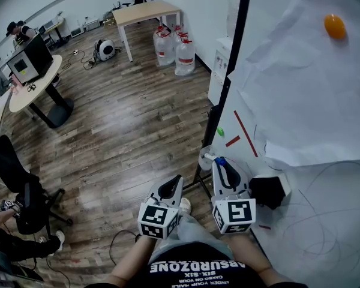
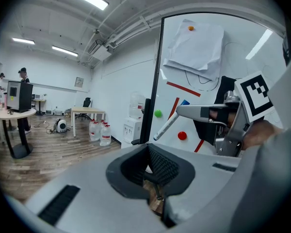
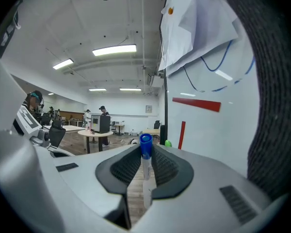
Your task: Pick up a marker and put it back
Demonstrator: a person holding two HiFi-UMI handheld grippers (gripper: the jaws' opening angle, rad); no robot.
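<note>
A white marker with a blue cap (image 3: pixel 145 163) stands between the pads of my right gripper (image 3: pixel 145 160), which is shut on it, cap pointing away from me. In the head view the marker (image 1: pixel 218 160) pokes out ahead of the right gripper (image 1: pixel 223 164), close to the whiteboard's (image 1: pixel 324 185) lower left edge. The left gripper view shows the marker (image 2: pixel 167 127) slanting down from the right gripper (image 2: pixel 203 112). My left gripper (image 1: pixel 170 186) hangs beside it over the floor; its jaws (image 2: pixel 153 171) are shut with nothing in them.
The whiteboard carries a black eraser (image 1: pixel 269 191), red strips (image 1: pixel 246 134), a green magnet (image 1: pixel 220 131), an orange magnet (image 1: pixel 335 26) and paper sheets (image 1: pixel 306 89). Water bottles (image 1: pixel 174 50) stand by its stand. An office chair (image 1: pixel 18 185) and a round table (image 1: pixel 36 83) are at left.
</note>
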